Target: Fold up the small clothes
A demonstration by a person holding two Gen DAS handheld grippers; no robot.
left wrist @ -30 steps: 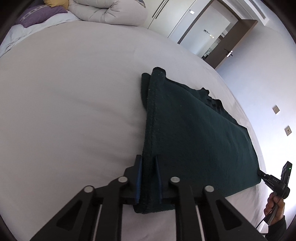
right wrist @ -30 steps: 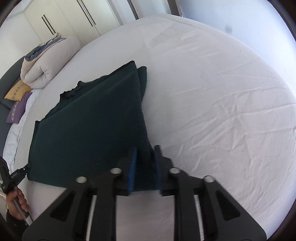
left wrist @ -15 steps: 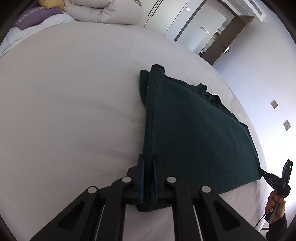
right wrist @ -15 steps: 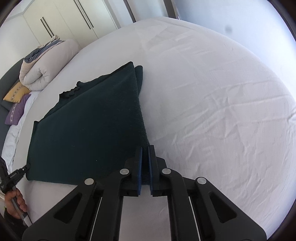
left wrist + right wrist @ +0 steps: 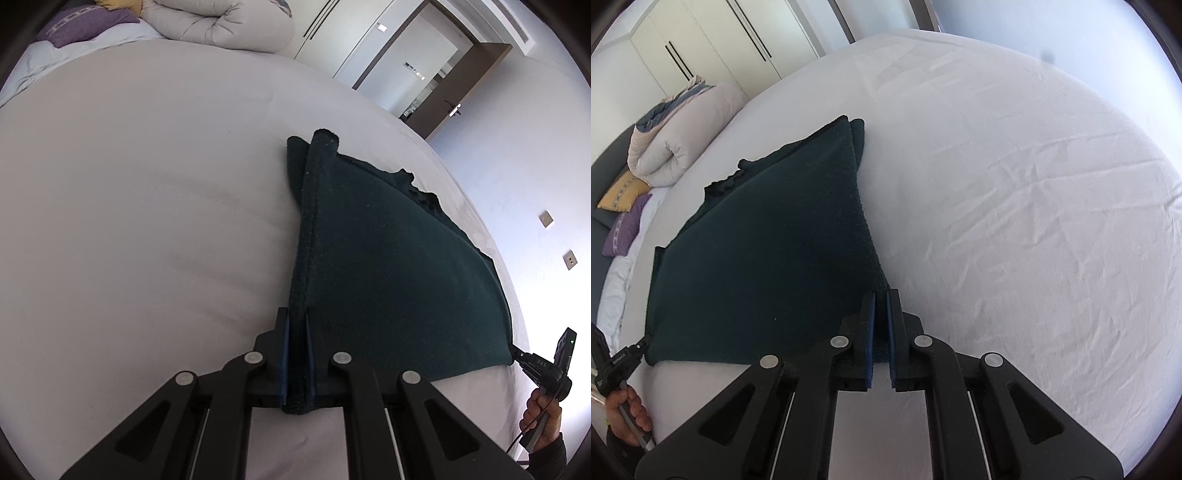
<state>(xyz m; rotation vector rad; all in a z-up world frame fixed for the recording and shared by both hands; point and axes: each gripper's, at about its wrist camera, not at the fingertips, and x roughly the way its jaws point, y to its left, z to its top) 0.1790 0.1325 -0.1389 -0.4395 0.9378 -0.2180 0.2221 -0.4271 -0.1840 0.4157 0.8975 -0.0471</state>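
Dark green garment (image 5: pixel 388 266) on white bed (image 5: pixel 129 221), near corners clamped in left tongs (image 5: pixel 296 328) and right tongs (image 5: pixel 881 314); no legible writing.

Bedroom around a white bed (image 5: pixel 1015 192)
A rolled duvet (image 5: pixel 221 22) lies by purple (image 5: pixel 626 229) and yellow (image 5: pixel 622 188) pillows; white wardrobe (image 5: pixel 713 40), brown door (image 5: pixel 465 92) beyond.

Home bedroom, white-sheeted bed (image 5: pixel 147 221), rolled duvet (image 5: pixel 676 147), wardrobe (image 5: pixel 701 40)

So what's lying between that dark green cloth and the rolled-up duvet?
Only bare white sheet between the cloth and the duvet, seen in the left wrist view.
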